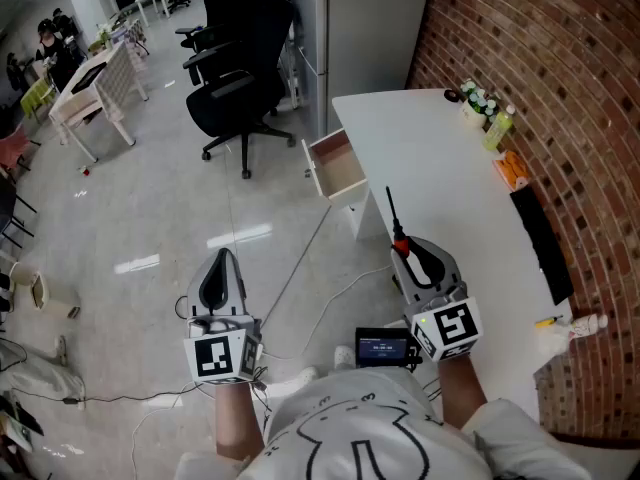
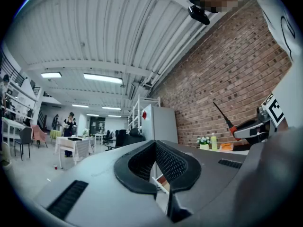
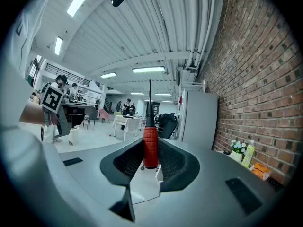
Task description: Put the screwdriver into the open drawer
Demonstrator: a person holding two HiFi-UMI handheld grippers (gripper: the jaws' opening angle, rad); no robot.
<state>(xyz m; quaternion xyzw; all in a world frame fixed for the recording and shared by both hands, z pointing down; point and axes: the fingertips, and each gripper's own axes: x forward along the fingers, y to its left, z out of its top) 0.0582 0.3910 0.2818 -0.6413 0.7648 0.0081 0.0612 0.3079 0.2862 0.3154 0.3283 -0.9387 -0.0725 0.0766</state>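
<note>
So the right gripper (image 1: pixel 408 256) is clenched on the red-handled screwdriver with the thin black shaft (image 1: pixel 392 213). In the right gripper view the ribbed red handle sits squarely between the two black pads, and the shaft sticks straight out past the tips toward 12 o'clock. The tool is up in the air over the near edge of the long white table (image 1: pixel 440 158) that runs along the red brick wall (image 1: pixel 520 58), not resting on anything.

The left gripper (image 1: pixel 222 264) hangs over the floor at roughly 8 o'clock from the right one, well apart from it. Its own view shows the pads pressed together with nothing between them, so it's just along for the ride.

The small open drawer with white sides and a wood-coloured bottom (image 1: pixel 338 160) sticks out of the table's left edge, at about 11 o'clock from the screwdriver tip. As far as I can see it's empty, and there's a clear gap between it and the tool.

My read: the pickup is done and this is the carry stage. Next move would be swinging the right gripper toward 11 o'clock until the tool is over the drawer. Then tip the shaft down so it lies along the inside and only then let the pads go. The drawer looks short next to the screwdriver, so the angle probably matters.
</note>
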